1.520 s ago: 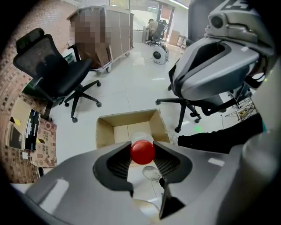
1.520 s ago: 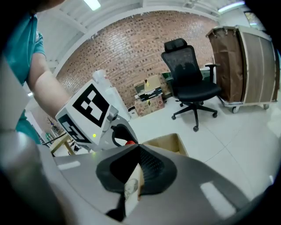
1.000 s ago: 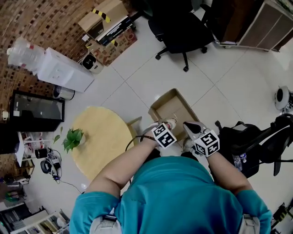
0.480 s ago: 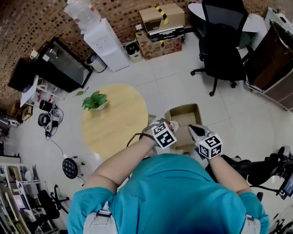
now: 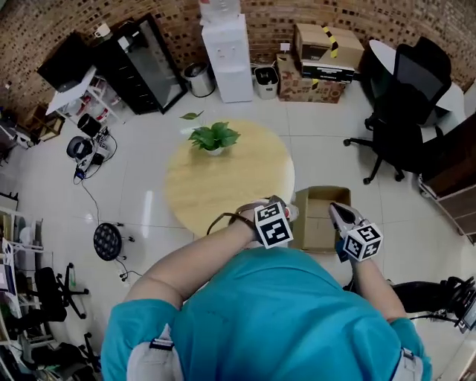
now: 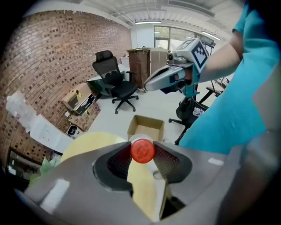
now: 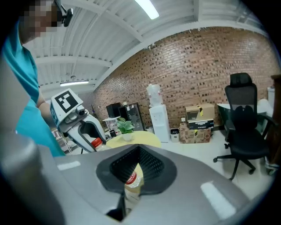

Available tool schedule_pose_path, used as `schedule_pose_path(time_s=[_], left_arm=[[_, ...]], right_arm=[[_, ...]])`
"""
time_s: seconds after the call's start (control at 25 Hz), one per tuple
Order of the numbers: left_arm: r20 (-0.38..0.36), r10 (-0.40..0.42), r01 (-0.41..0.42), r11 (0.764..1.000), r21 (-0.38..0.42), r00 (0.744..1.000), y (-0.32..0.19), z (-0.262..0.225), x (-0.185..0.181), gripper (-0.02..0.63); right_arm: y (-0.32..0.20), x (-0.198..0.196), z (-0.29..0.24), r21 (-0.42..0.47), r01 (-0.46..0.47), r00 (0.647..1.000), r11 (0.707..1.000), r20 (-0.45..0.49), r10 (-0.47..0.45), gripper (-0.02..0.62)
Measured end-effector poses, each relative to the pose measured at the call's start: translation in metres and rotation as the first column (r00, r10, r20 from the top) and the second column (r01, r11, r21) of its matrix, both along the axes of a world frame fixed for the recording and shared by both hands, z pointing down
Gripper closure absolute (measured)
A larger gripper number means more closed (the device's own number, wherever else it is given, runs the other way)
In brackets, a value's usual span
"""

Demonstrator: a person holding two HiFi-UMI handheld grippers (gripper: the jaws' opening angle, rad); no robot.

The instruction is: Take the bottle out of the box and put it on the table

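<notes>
Bottle (image 6: 136,139) sits pinched in left gripper (image 6: 142,154), only red cap (image 6: 142,150) showing; right gripper (image 7: 131,175) pinches half-hidden second bottle (image 7: 132,186).

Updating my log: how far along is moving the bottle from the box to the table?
Done: the bottle is out of the box, gripped by the left gripper. In hand: the right gripper seems to hold a second bottle. Left: setting it on the table, where only a plant shows.

I see a brick wall (image 5: 172,10) on the far side, a white water dispenser (image 5: 227,56) against it, cardboard boxes (image 5: 320,58) and a black office chair (image 5: 413,93) far right, and a pale tiled floor (image 5: 141,178).
</notes>
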State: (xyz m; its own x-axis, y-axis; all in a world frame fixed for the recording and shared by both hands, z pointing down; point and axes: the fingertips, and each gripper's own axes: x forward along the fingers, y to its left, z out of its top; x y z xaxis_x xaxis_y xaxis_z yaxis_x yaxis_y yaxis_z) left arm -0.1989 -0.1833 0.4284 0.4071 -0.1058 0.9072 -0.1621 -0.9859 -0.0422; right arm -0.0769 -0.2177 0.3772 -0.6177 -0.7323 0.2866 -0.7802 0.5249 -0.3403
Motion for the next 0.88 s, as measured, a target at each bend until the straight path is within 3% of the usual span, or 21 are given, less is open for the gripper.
schedule_pose_path(time_s=[0.16,0.32,0.68,0.76,0.88], left_arm=[[0.003,-0.053,0.053,0.999,0.013,0.999,0.004,-0.014,-0.073,0.451],[0.009,-0.162,0.162,0.987,0.022,0.987,-0.001,-0.012,-0.114,0.451],[0.021,-0.439,0.438,0.898,0.045,0.898,-0.038,0.0,-0.174,0.451],[0.028,-0.471,0.469,0.882,0.054,0.882,-0.041,0.003,-0.187,0.451],[0.051,-0.476,0.474,0.879,0.055,0.878,-0.043,0.002,-0.213,0.451]], right_arm=[[-0.003,-0.062,-0.008,0.003,0.054,0.998,0.999,0.009,-0.054,0.594],[-0.011,-0.095,-0.003,0.023,0.164,0.986,0.986,-0.021,-0.164,0.594],[-0.039,-0.152,0.033,0.04,0.408,0.913,0.912,-0.038,-0.406,0.594],[-0.037,-0.164,0.044,0.034,0.441,0.897,0.897,-0.052,-0.439,0.594],[-0.031,-0.185,0.045,0.026,0.461,0.886,0.887,-0.066,-0.459,0.594]])
